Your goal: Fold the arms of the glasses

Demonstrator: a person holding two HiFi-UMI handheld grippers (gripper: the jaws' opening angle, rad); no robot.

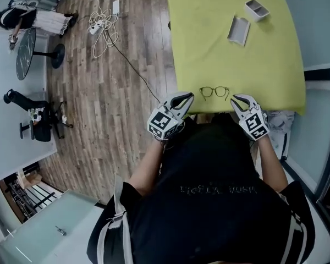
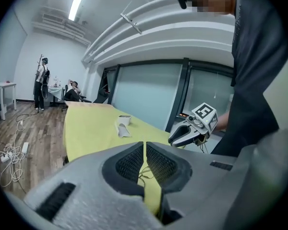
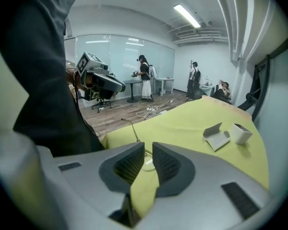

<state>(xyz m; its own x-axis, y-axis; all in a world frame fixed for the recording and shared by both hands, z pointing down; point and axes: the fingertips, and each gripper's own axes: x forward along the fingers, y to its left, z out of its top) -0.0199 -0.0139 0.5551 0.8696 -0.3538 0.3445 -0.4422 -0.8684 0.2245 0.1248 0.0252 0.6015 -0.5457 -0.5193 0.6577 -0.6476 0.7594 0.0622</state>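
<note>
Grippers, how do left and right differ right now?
The left gripper has jaws shut to a thin slit; the right gripper shows a small gap. The left sits left of the glasses, the right on their right. Both are empty and touch nothing.

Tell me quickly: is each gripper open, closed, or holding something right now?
Left gripper: closed, holding nothing.
Right gripper: slightly open, with a narrow gap between the jaws, holding nothing.
</note>
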